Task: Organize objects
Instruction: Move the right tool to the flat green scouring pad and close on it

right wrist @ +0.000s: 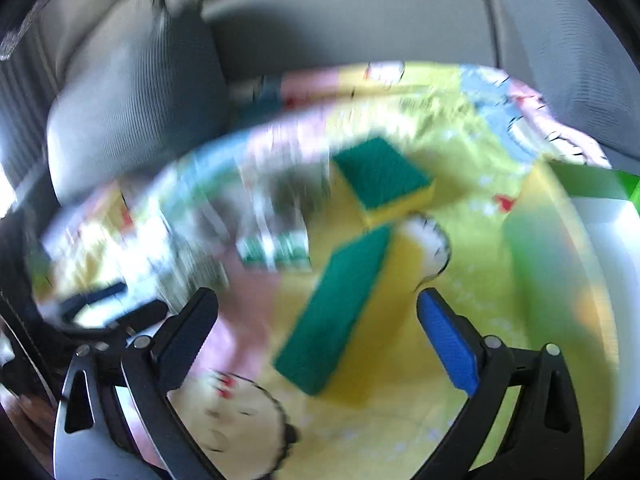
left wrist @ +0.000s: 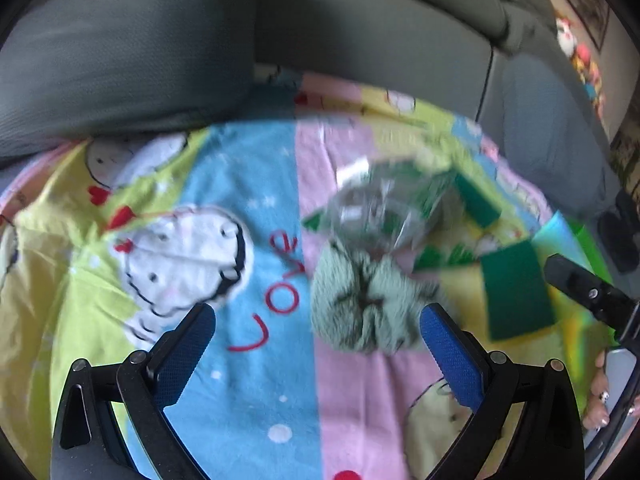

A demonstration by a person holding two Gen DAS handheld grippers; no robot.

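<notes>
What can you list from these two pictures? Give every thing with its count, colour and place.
sponges: two, green over yellow, on the blanket's right part
fluffy item: one, pale green, mid blanket
clear plastic wrapper: one, beyond the fluffy item
blanket: one, striped pastel cartoon print, over the sofa seat
cushion: one, grey, back left
sofa: grey
left tool: open, empty
right tool: open, over the nearer sponge

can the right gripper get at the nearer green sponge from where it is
Probably yes. The right gripper is open, and the nearer green sponge lies flat on the blanket right ahead between its fingers, with nothing on top of it.
</notes>
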